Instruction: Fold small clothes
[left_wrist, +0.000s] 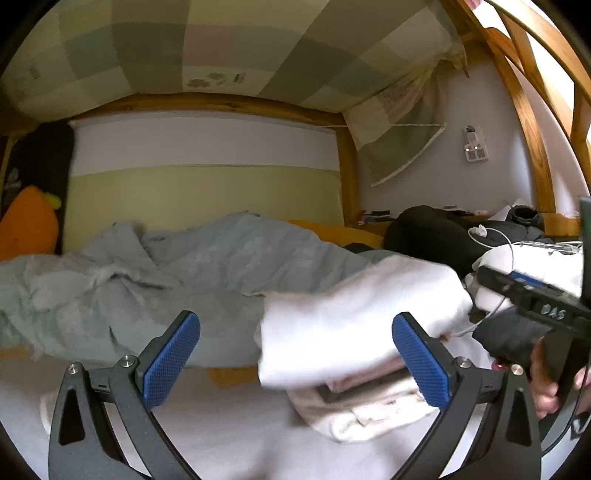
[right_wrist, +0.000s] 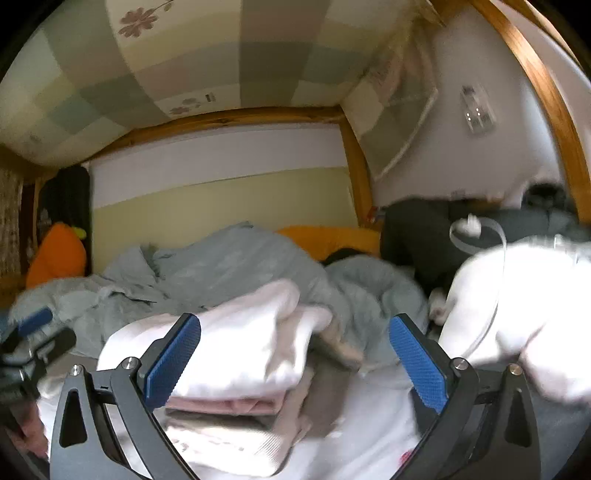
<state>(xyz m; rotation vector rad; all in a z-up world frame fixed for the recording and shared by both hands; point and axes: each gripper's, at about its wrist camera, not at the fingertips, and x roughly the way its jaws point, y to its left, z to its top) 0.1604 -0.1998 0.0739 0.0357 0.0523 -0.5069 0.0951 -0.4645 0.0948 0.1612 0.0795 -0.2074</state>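
Spreading across the far side of the bed, a rumpled grey-green duvet (left_wrist: 177, 266) lay behind everything you worked on. Nearer to you, the white garment (right_wrist: 236, 343) sat on top of the stack of folded clothes (right_wrist: 229, 424) on the white sheet (left_wrist: 221, 424). Your left gripper (left_wrist: 295, 358) had its jaws spread wide, the white garment just ahead of its right pad, gripped by neither. Your right gripper (right_wrist: 295, 362) also stood wide open, empty, the stack just beyond its left pad.
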